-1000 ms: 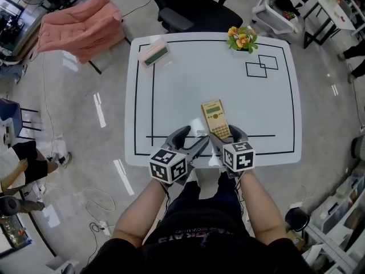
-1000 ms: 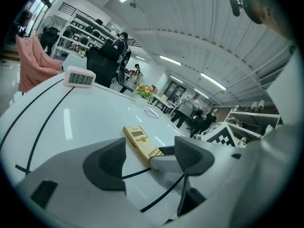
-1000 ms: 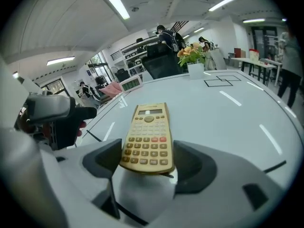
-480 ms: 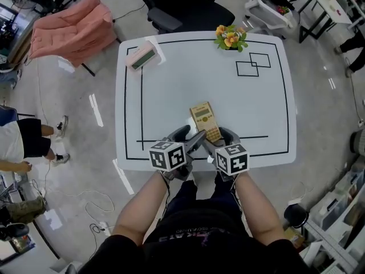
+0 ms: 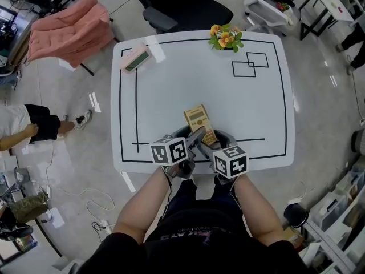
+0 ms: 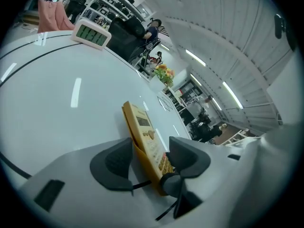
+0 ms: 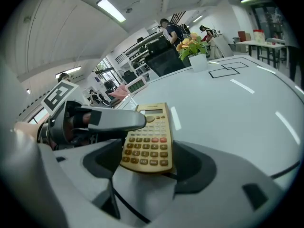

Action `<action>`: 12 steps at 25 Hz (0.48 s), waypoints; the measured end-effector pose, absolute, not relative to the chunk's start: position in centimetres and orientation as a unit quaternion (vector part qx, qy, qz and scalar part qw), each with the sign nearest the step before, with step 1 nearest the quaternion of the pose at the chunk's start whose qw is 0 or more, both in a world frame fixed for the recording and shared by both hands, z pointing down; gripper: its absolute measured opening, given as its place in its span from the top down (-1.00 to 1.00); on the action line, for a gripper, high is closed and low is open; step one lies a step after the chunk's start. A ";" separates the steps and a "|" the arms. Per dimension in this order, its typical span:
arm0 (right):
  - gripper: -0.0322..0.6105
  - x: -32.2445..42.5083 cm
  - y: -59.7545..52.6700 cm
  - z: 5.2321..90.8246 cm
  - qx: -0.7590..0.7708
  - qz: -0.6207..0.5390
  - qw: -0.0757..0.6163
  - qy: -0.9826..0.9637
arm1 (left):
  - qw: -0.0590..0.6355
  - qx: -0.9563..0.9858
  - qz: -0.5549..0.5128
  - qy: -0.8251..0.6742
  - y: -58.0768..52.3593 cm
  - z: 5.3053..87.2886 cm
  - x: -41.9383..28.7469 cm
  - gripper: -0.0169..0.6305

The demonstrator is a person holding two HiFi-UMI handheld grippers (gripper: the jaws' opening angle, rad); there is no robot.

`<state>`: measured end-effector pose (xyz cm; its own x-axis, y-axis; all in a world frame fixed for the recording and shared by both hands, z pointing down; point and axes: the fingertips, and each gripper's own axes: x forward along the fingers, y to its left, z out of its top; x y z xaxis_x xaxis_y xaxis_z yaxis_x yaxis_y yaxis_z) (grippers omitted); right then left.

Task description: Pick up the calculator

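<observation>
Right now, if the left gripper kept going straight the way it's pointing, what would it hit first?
The calculator, most likely: it already stands tilted between the left gripper's jaws, which have just been closing but don't seem to press it yet. Beyond it lies the white table.

One worktop (image 5: 171,90) stands here, and on it I count one calculator (image 5: 199,120), one desk clock (image 5: 136,58) and one pot of flowers (image 5: 224,37). Two outlined rectangles (image 5: 251,64) are marked on its surface, overlapping. Beyond the far edge there is one black office chair (image 5: 171,4), and to the left one pink cloth (image 5: 68,30).
</observation>
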<state>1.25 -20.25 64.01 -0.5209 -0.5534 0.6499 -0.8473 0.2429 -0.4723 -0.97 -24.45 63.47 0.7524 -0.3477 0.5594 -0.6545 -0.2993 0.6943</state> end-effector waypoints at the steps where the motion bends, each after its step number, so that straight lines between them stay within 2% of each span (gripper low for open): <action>1: -0.15 1.2 -20.2 64.0 0.453 0.416 0.176 -0.768 | 0.503 0.787 0.155 -0.322 -24.5 63.6 -0.9 0.21; 4: -0.15 1.3 -20.2 63.9 0.445 0.426 0.168 -0.769 | 0.509 0.774 0.164 -0.339 -24.8 64.0 -0.8 0.32; 5: -0.15 1.4 -20.2 63.8 0.443 0.428 0.167 -0.770 | 0.510 0.770 0.166 -0.344 -25.0 64.0 -0.7 0.42; 12: -0.15 1.6 -20.3 63.8 0.428 0.443 0.158 -0.772 | 0.553 0.744 0.116 -0.357 -25.3 64.1 -0.2 0.56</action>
<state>1.65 -20.33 63.79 -0.5833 -0.5207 0.6234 -0.8010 0.2411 -0.5480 -0.15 -25.26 64.12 0.7184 -0.4034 0.5667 -0.6591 -0.1342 0.7400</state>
